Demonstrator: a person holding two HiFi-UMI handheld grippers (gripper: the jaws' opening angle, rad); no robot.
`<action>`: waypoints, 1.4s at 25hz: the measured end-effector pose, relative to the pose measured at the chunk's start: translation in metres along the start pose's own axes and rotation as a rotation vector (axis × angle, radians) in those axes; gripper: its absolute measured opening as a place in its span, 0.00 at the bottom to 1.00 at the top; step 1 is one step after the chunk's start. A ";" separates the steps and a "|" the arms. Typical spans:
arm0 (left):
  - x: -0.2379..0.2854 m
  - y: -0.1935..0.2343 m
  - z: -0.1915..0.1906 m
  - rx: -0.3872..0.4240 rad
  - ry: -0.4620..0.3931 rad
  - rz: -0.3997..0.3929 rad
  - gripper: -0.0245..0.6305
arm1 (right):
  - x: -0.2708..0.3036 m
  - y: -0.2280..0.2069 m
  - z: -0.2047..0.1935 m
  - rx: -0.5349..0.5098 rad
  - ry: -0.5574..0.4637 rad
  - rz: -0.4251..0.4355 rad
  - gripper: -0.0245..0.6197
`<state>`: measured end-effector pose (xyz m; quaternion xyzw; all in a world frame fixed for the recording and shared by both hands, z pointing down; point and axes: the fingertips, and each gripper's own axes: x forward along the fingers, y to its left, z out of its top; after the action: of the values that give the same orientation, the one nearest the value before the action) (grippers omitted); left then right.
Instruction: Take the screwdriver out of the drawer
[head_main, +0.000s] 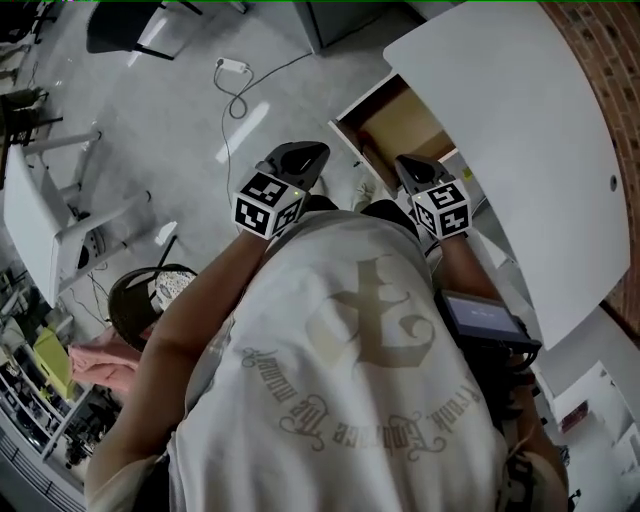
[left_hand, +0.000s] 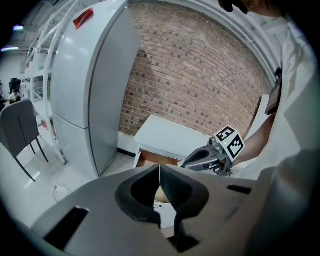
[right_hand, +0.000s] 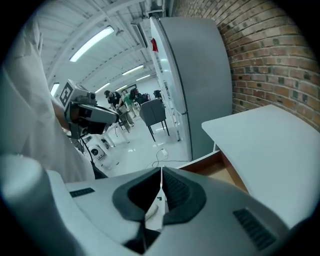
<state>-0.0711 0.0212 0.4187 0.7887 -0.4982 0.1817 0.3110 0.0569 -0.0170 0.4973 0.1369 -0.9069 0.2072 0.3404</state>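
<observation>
Head view: left gripper (head_main: 308, 152) at 12 o'clock, jaws pressed together, nothing between; right gripper (head_main: 405, 163) at 1 o'clock, jaws likewise closed, empty, by the front edge of open drawer (head_main: 400, 125) beneath white table (head_main: 520, 120); screwdriver not discernible inside.

Head view steeply down; both gripper views share drawer (head_main: 405, 125).
</observation>
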 end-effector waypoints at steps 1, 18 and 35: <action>0.002 -0.001 -0.002 -0.008 0.002 0.009 0.07 | 0.002 -0.003 -0.002 -0.013 0.010 0.006 0.08; 0.014 -0.019 -0.036 -0.121 -0.014 0.129 0.07 | 0.033 -0.020 -0.020 -0.164 0.085 0.120 0.08; -0.017 -0.017 -0.075 -0.257 -0.060 0.244 0.07 | 0.070 -0.006 -0.045 -0.452 0.274 0.177 0.17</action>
<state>-0.0617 0.0881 0.4584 0.6813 -0.6183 0.1290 0.3699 0.0333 -0.0089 0.5765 -0.0514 -0.8840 0.0449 0.4624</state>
